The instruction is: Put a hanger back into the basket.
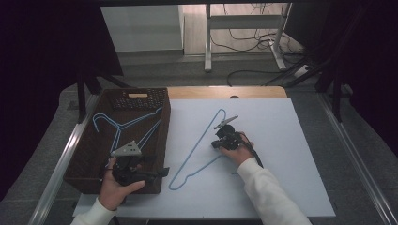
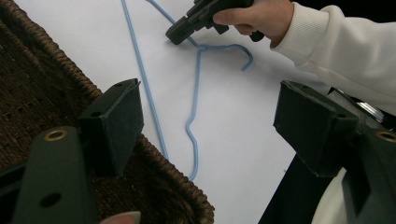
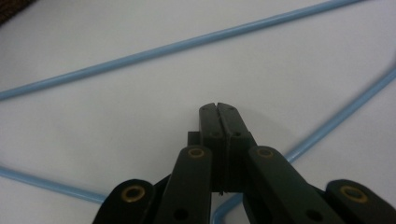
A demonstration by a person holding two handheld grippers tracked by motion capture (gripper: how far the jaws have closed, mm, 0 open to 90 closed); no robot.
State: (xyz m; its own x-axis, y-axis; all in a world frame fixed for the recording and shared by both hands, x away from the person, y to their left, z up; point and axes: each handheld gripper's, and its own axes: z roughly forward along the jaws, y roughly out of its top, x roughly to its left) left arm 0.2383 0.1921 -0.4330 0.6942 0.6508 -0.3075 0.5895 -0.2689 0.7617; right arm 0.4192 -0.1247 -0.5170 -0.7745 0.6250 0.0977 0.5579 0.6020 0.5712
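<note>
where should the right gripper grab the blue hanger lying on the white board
Take the hanger by its long straight wire, coming straight down from above. It lies flat on the white board, so open jaws must straddle the thin wire. The right gripper is shut now, beside the wire.

open white mat (image 1: 281,154) right of hanger (image 1: 197,145), basket wall (image 1: 164,136) blocks left

Left gripper (image 1: 162,172) rests low in the left hand (image 1: 115,187), jaws spread wide with nothing between them. Right gripper (image 3: 218,108) has jaws pressed together, empty, right hand (image 1: 239,152) extended forward.
</note>
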